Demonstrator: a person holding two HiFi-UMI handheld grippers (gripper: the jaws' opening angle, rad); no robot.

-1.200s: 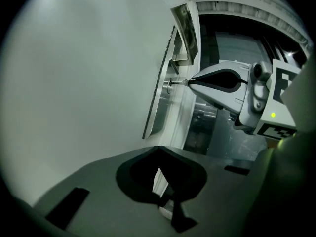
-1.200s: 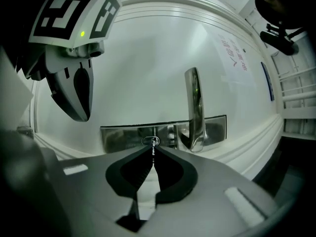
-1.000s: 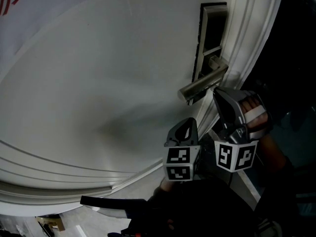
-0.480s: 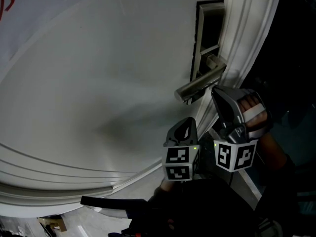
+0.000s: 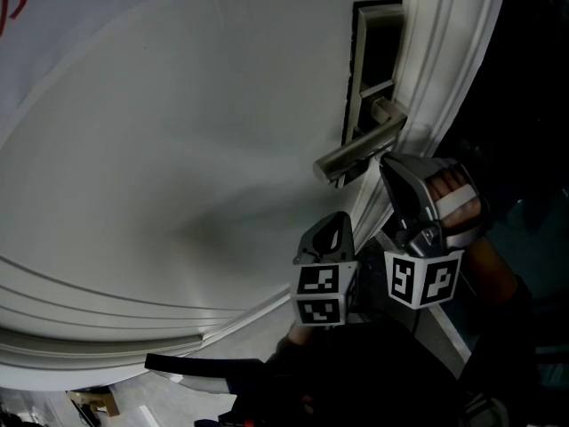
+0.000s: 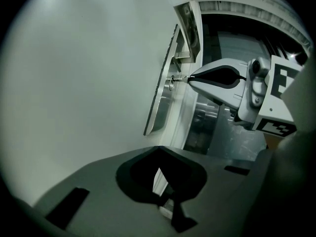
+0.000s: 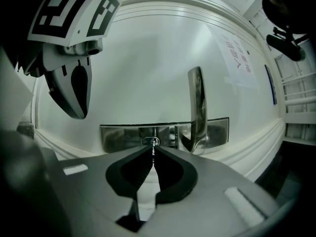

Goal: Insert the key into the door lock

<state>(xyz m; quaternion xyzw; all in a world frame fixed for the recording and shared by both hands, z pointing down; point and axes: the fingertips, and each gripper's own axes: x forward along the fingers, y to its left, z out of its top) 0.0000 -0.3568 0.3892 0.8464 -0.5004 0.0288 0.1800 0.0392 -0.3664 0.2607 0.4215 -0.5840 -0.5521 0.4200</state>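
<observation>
**While the left tongs (image 6: 159, 149) sit idle, the right tongs (image 7: 153, 148) hold the key (image 7: 153, 155) at the lock (image 7: 151, 141)**

Where the right gripper view looks along its own jaws, the two tips are pressed together on the thin key. The key stands edge-on between them and points straight ahead. Its far end meets the small oval keyhole of the lock, which is set in a long metal plate (image 7: 123, 137) on the white door (image 7: 148, 58). How deep the key sits in the keyhole cannot be told. A lever handle (image 7: 196, 102) is fixed to the same plate, just beside the keyhole on its right side in this view.

From the left gripper view the same contact shows side-on: the nose of the right tongs is close to the plate, and the slim key bridges the short gap to the lock.

The left tongs are closed at the tips with nothing between them. They are held apart from the door surface, near the right tongs but not touching them.

In the head view both tongs appear below the lever handle, the left ones lower and to the left. A hand (image 5: 455, 205) is wrapped around the body of the right tongs.
</observation>
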